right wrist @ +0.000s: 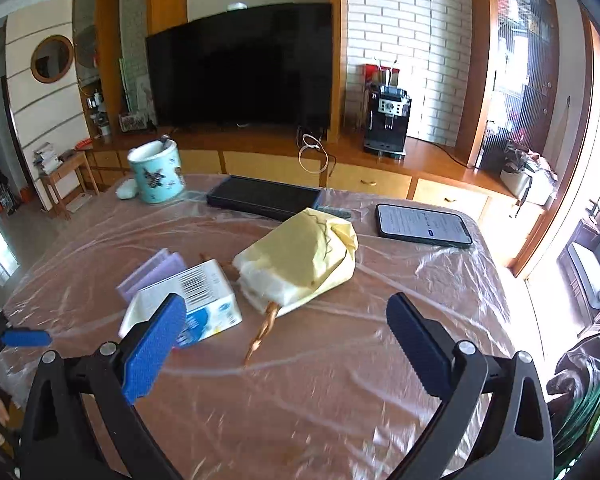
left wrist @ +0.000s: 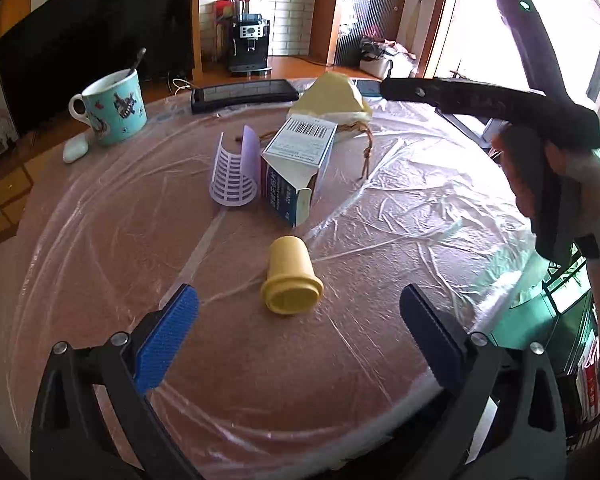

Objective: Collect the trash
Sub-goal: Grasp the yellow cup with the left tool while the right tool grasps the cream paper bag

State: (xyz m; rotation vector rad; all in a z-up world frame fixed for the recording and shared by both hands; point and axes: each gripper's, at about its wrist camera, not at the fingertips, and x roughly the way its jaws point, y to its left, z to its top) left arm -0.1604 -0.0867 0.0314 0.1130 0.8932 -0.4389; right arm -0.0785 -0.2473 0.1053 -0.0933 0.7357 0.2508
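On the plastic-covered table (left wrist: 400,208) a yellow cup (left wrist: 290,280) lies on its side. It is just beyond my left gripper (left wrist: 300,316), which is open, above the table and touching nothing. Farther back stand a torn white and blue carton (left wrist: 296,164), a lilac mesh piece (left wrist: 236,172) and a crumpled yellow paper bag (left wrist: 332,100). My right gripper (right wrist: 288,340) is open and empty, hovering in front of the paper bag (right wrist: 300,260) and its twine handle (right wrist: 264,328). The carton (right wrist: 188,300) is partly behind its left pad.
A patterned mug (left wrist: 114,108) with a spoon, a white earbud case (left wrist: 76,150), a black flat case (left wrist: 244,94) and a lit phone (right wrist: 424,224) sit along the far edge. A hand (left wrist: 540,184) holds the right gripper's black frame (left wrist: 500,100) at the right.
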